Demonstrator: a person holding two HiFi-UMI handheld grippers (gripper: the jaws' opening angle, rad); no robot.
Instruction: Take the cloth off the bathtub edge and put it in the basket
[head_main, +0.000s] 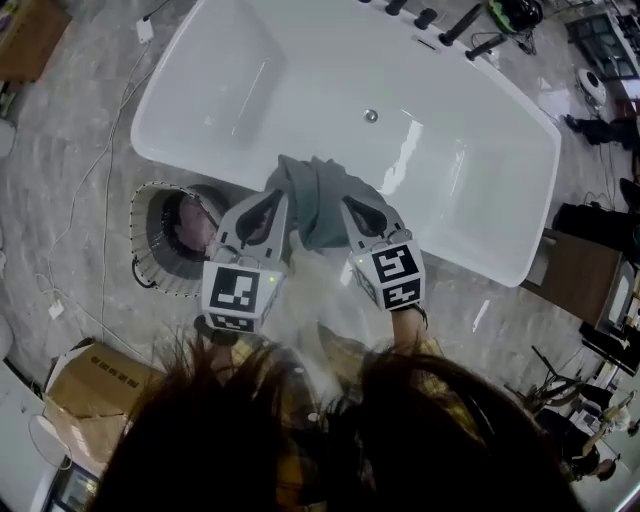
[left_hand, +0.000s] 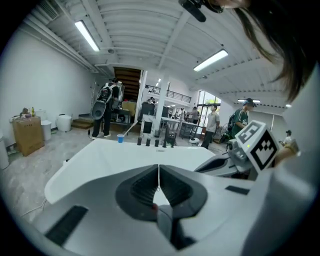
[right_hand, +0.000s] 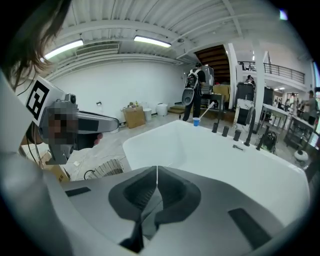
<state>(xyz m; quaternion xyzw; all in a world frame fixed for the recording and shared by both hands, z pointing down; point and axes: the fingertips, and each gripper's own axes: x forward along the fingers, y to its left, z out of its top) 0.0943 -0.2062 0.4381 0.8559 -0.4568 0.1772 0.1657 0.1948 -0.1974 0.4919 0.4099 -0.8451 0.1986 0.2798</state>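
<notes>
The grey-green cloth (head_main: 322, 198) hangs draped over the near rim of the white bathtub (head_main: 430, 110), bunched in folds, roughly mid-way along that rim.

Both tongs come in from 6 o'clock. The left tongs (head_main: 278, 196) (left_hand: 159, 174) have their tip at the cloth's 9 o'clock edge. The right tongs (head_main: 346, 205) (right_hand: 157, 173) have theirs over its 3 o'clock side. Whether either tip touches the fabric cannot be told.

In each gripper view the two jaws meet in a thin line with nothing clamped at the tips, so both tongs are closed and empty.

At 9 o'clock of the cloth, just outside the tub wall, a round wire basket (head_main: 160, 238) (right_hand: 102, 167) stands on the grey floor (head_main: 70, 170), with something pinkish inside.

Dark tap fittings (head_main: 445, 22) sit on the tub's far rim at 1 o'clock. A cardboard box (head_main: 95, 385) lies at 8 o'clock.
</notes>
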